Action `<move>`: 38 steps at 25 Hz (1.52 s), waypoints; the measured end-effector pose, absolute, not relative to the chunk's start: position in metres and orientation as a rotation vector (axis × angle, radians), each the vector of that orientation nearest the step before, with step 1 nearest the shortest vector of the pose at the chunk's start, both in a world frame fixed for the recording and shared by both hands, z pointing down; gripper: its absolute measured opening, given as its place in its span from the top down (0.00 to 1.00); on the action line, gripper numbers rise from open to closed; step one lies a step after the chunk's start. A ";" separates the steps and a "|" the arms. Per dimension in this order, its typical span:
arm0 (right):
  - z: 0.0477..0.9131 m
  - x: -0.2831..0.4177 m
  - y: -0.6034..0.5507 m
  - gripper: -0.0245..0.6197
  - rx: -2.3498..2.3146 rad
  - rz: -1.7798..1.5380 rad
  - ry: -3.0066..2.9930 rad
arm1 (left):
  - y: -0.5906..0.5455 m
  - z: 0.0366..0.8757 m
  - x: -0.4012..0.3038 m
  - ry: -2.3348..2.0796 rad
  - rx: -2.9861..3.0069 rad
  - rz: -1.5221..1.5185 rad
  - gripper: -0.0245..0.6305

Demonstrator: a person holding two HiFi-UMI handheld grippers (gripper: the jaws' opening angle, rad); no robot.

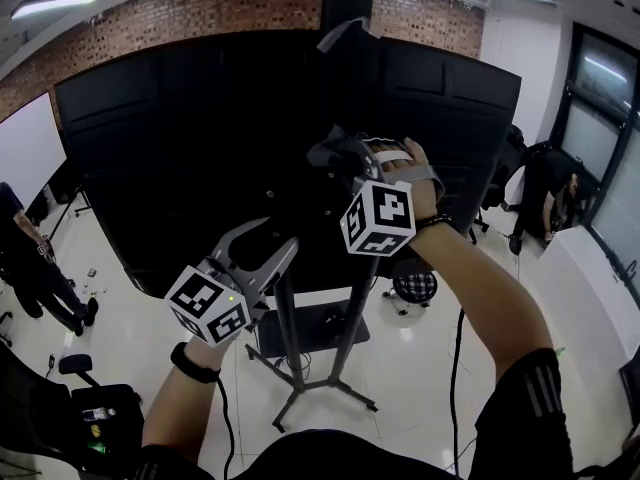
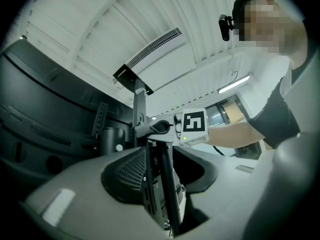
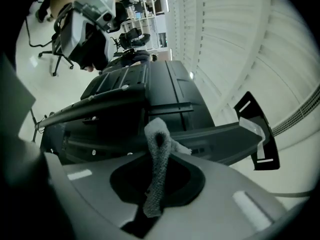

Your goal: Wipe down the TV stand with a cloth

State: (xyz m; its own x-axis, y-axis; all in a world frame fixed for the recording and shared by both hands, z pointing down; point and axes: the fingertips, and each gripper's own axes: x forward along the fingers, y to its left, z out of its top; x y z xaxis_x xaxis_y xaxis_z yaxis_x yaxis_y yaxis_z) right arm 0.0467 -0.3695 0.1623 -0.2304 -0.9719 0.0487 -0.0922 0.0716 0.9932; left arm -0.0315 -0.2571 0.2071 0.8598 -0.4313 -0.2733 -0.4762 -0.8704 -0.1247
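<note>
The left gripper (image 2: 162,184) is clamped on the upright post of the TV stand (image 1: 287,348), just under the bottom edge of the TV (image 1: 230,128). Higher up the post, the right gripper (image 3: 156,181) pinches a grey cloth (image 3: 158,154) near the TV's black back (contact unclear). Around the post's foot the white floor (image 1: 430,368) lies open, with a stool (image 1: 412,286) just beyond.

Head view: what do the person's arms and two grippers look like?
Both the left gripper and right gripper are grey with a white cube of black square markers. Dark wristbands, black short sleeve with grey stripes, black cable trailing down.
</note>
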 end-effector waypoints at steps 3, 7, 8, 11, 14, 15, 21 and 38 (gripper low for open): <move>0.190 0.046 -0.369 0.92 1.075 -1.268 -1.450 | -0.254 0.220 -0.031 0.704 -2.865 0.350 0.68; 0.221 0.046 -0.370 0.92 1.038 -1.256 -1.425 | -0.251 0.235 -0.030 0.719 -2.904 0.341 0.68; 0.228 0.046 -0.370 0.92 1.032 -1.253 -1.424 | -0.251 0.240 -0.030 0.721 -2.911 0.340 0.68; 0.244 0.045 -0.369 0.92 1.019 -1.234 -1.427 | -0.251 0.252 -0.029 0.721 -2.929 0.345 0.68; 0.257 0.044 -0.369 0.92 1.009 -1.212 -1.430 | -0.249 0.260 -0.028 0.730 -2.946 0.337 0.68; 0.263 0.045 -0.369 0.92 1.005 -1.206 -1.433 | -0.249 0.263 -0.028 0.732 -2.952 0.336 0.68; 0.305 0.043 -0.371 0.92 0.968 -1.153 -1.453 | -0.250 0.279 -0.029 0.750 -2.972 0.328 0.68; 0.409 0.047 -0.372 0.92 0.865 -1.037 -1.477 | -0.252 0.316 -0.027 0.810 -3.021 0.270 0.68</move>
